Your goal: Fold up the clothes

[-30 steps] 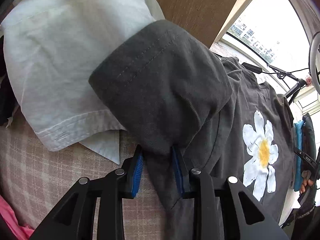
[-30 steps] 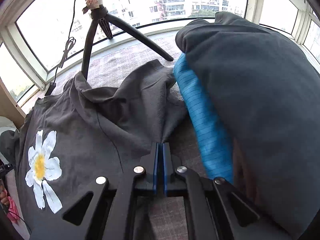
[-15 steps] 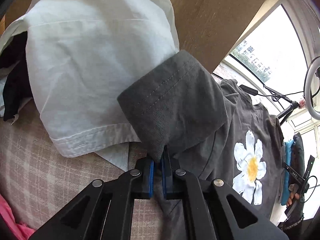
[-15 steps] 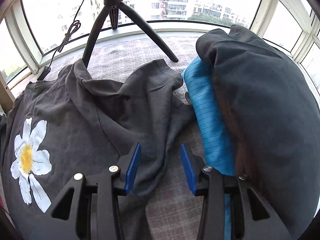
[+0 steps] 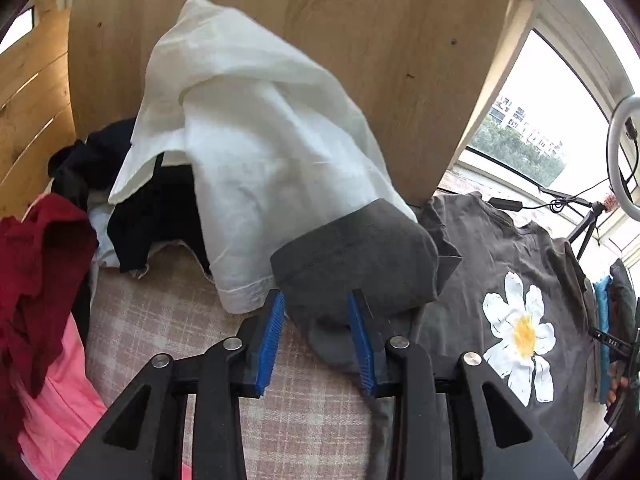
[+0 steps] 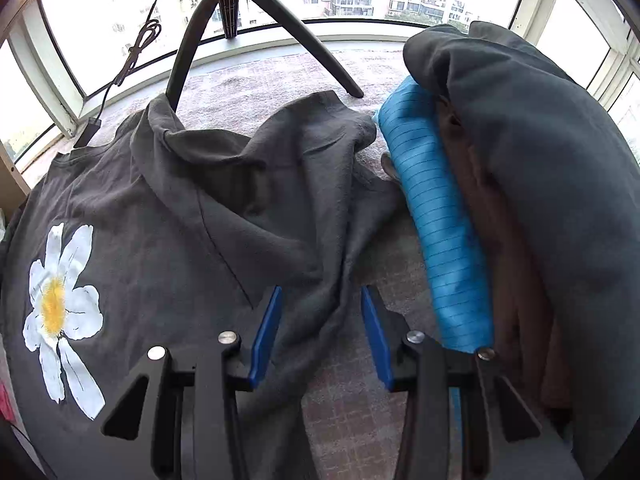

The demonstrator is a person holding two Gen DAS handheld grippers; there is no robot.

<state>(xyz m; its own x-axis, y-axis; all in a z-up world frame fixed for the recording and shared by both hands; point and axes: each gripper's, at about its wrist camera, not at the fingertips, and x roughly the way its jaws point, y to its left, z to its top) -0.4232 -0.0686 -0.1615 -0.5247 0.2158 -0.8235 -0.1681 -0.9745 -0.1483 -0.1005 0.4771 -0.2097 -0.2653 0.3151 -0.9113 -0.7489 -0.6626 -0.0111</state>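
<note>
A dark grey T-shirt with a white daisy print (image 5: 520, 332) (image 6: 60, 304) lies spread on the checked cover. Its left sleeve (image 5: 360, 256) is folded over toward the body, resting against a white shirt. My left gripper (image 5: 318, 340) hovers over that sleeve; its jaws are opening, and the sleeve's lower fold sits loose between the blue pads. In the right wrist view, my right gripper (image 6: 320, 328) stands open over a rumpled ridge of the shirt's right side (image 6: 320, 200). That cloth runs between the pads without being pinched.
A white shirt (image 5: 256, 152), black cloth (image 5: 152, 216), a red garment (image 5: 36, 264) and a pink one (image 5: 60, 400) are piled at the left against a wooden panel (image 5: 320, 20). A blue striped fold (image 6: 436, 220) under dark garments (image 6: 540, 160) lies to the right. A tripod (image 6: 228, 12) stands by the window.
The left gripper closed on the sleeve, rose and drew back, and now its jaws are apart. The right gripper went from shut to open and shifted slightly over the shirt's fold.
</note>
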